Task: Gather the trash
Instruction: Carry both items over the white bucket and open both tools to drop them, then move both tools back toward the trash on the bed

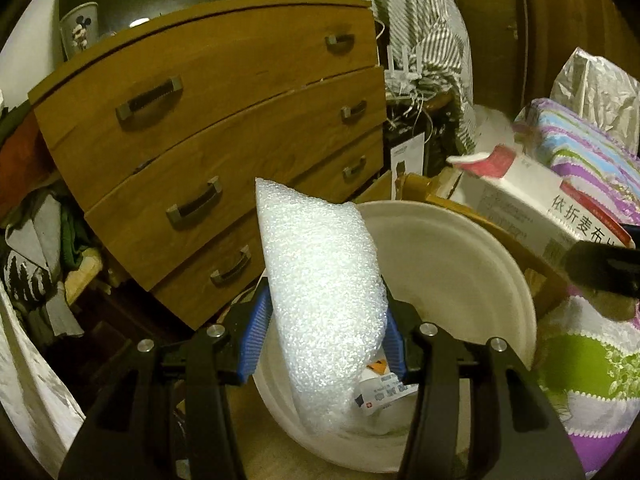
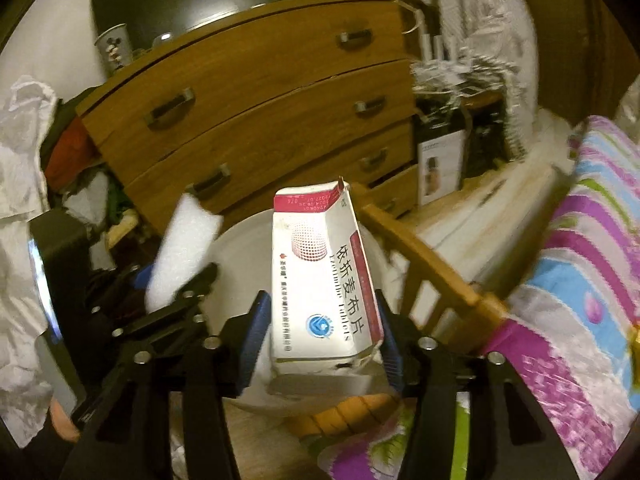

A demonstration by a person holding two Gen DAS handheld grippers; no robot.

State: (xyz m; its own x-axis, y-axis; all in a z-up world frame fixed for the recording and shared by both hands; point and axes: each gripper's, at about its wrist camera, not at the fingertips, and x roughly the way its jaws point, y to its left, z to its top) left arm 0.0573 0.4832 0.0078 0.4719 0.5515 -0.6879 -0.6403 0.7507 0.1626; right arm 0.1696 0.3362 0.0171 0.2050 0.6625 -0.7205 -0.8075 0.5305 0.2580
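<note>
Foam (image 1: 320,292) is standing between the blue pads of the left hand-held gripper (image 1: 322,344), which is clamping it above the white bucket (image 1: 460,264). Above that same bucket, the right hand-held gripper (image 2: 324,340) is flanking a white-and-red tablet box (image 2: 320,280); whether its pads are pressing the box is unclear. Behind the bucket a wooden chest of drawers (image 1: 208,128) is standing.

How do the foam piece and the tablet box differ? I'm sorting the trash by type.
The foam piece is plain white, soft and bubbly; the tablet box is stiff printed card with red trim. The foam has a rounded shape, the box flat faces and a torn end. Both sit between tool pads above the white bin.
</note>
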